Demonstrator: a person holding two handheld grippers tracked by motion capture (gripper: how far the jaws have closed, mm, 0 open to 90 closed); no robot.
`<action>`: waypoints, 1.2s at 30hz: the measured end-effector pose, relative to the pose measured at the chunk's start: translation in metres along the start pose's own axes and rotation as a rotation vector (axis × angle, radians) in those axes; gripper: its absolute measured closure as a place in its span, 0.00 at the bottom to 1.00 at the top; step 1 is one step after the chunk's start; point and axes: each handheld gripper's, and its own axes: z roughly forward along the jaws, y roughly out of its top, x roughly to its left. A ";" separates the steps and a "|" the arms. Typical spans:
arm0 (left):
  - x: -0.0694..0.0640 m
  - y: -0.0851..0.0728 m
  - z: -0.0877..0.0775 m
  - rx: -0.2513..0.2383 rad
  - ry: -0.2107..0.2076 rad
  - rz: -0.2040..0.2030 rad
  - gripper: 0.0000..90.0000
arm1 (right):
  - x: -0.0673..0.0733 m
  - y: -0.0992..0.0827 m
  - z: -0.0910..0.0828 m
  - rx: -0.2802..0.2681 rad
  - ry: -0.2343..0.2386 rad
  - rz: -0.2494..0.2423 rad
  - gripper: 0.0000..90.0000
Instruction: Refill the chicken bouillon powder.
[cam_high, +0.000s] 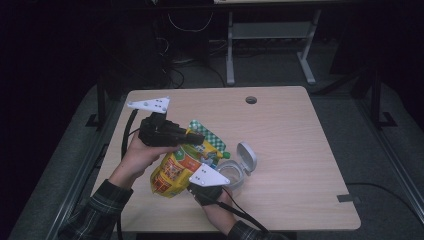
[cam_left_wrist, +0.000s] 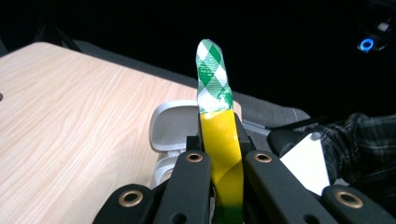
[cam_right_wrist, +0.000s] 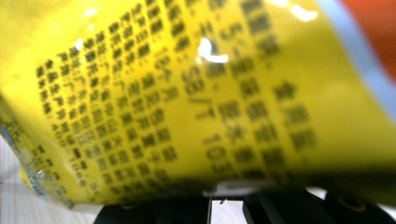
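A yellow snack bag (cam_high: 175, 167) with a green-and-white checked top is held tilted above the wooden table (cam_high: 280, 130). My left gripper (cam_high: 197, 137) is shut on the bag's upper edge; in the left gripper view the bag's strip (cam_left_wrist: 212, 84) rises between the jaws of this gripper (cam_left_wrist: 219, 144). My right gripper (cam_high: 196, 179), under its grey plate, sits at the bag's lower right side. In the right gripper view the printed yellow bag (cam_right_wrist: 187, 93) lies very close over the shut jaws of that gripper (cam_right_wrist: 210, 200). Just right of the bag stands a clear container (cam_high: 231, 175) with its grey flip lid (cam_high: 246, 156) open.
A round cable hole (cam_high: 251, 99) sits near the table's far edge. A strip of grey tape (cam_high: 347, 198) marks the near right corner. A dark floor and the legs of another desk (cam_high: 230, 50) lie beyond. The container's lid (cam_left_wrist: 175, 123) stands behind the left jaws.
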 end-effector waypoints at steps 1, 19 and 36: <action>0.001 0.001 0.002 0.007 0.000 -0.005 1.00 | 0.000 0.000 0.000 0.003 -0.004 0.003 1.00; 0.005 0.011 0.023 0.097 0.052 -0.028 1.00 | 0.001 -0.001 0.001 -0.031 0.015 0.026 1.00; 0.009 0.013 0.041 0.170 0.102 -0.041 1.00 | 0.002 -0.004 -0.001 -0.049 0.035 0.035 1.00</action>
